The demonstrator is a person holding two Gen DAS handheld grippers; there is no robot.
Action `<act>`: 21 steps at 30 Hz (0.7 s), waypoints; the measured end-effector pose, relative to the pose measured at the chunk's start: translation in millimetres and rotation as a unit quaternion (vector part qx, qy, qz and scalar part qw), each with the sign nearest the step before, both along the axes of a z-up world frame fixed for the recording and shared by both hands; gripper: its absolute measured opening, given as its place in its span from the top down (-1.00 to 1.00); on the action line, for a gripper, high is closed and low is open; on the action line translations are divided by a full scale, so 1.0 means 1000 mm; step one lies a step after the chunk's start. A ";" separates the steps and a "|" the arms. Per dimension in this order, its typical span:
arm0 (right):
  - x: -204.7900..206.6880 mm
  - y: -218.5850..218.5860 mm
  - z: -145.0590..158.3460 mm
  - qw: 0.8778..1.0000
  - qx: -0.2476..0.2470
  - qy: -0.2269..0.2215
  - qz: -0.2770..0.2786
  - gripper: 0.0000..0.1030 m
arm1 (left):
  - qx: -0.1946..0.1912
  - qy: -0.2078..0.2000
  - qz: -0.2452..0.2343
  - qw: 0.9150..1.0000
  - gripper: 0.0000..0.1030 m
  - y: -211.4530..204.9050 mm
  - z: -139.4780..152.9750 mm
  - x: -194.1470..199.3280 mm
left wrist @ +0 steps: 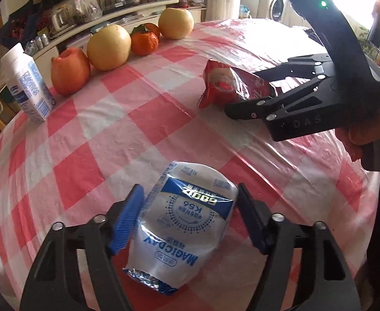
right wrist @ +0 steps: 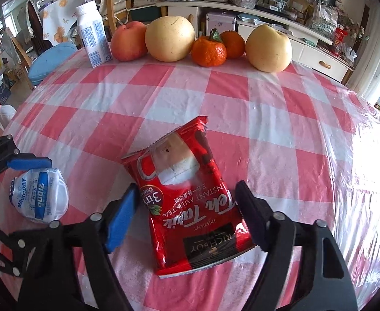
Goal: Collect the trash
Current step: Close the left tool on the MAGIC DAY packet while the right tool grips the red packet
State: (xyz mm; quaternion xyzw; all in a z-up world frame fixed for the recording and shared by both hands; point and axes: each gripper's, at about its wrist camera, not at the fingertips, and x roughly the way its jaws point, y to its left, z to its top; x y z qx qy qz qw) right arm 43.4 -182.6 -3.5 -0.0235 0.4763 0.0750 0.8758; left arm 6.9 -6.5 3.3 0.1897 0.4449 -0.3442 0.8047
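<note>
I see a white-and-blue pouch [left wrist: 187, 223] lying flat at six o'clock, a red milk-tea packet [right wrist: 190, 207] at two o'clock.

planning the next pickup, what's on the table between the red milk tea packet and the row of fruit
Nothing: in the right wrist view only bare checked tablecloth lies between the red packet and the fruit row.

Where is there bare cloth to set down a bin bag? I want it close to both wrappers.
The widest bare patch is the checked tablecloth between the fruit row at the far edge and the red tea packet. Cloth right of that packet is bare too. It is crowded near the white pouch and both grippers, and along the far edge by the milk carton.
</note>
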 end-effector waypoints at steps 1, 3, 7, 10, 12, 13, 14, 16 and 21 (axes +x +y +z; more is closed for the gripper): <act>-0.001 0.000 0.000 1.000 0.000 -0.001 0.000 -0.43 | -0.002 -0.001 0.006 1.000 -0.38 0.001 0.000 -0.001; -0.002 0.000 0.000 1.000 0.001 -0.004 -0.001 -0.36 | -0.003 -0.001 0.016 1.000 -0.38 0.002 0.000 -0.002; -0.005 -0.001 0.002 1.000 0.004 -0.013 -0.003 -0.18 | -0.014 0.003 0.041 0.999 -0.35 0.008 0.002 -0.006; -0.008 -0.001 0.002 1.000 0.011 -0.020 -0.008 -0.12 | -0.027 0.007 0.067 0.997 -0.33 0.014 0.003 -0.007; -0.010 -0.001 0.002 1.000 0.015 -0.025 -0.011 -0.08 | -0.039 0.009 0.088 0.995 -0.33 0.020 0.005 -0.006; -0.012 0.000 0.002 0.999 0.018 -0.028 -0.013 -0.07 | -0.044 0.011 0.097 0.994 -0.33 0.023 0.005 -0.005; -0.013 0.000 0.002 0.999 0.020 -0.030 -0.013 -0.05 | -0.051 0.013 0.106 0.993 -0.33 0.027 0.007 -0.005; -0.016 0.000 0.002 0.999 0.024 -0.034 -0.016 -0.04 | -0.060 0.013 0.120 0.991 -0.32 0.034 0.009 -0.005; -0.026 0.001 0.003 0.998 0.046 -0.040 -0.025 -0.02 | -0.082 0.007 0.162 0.983 -0.32 0.053 0.016 -0.006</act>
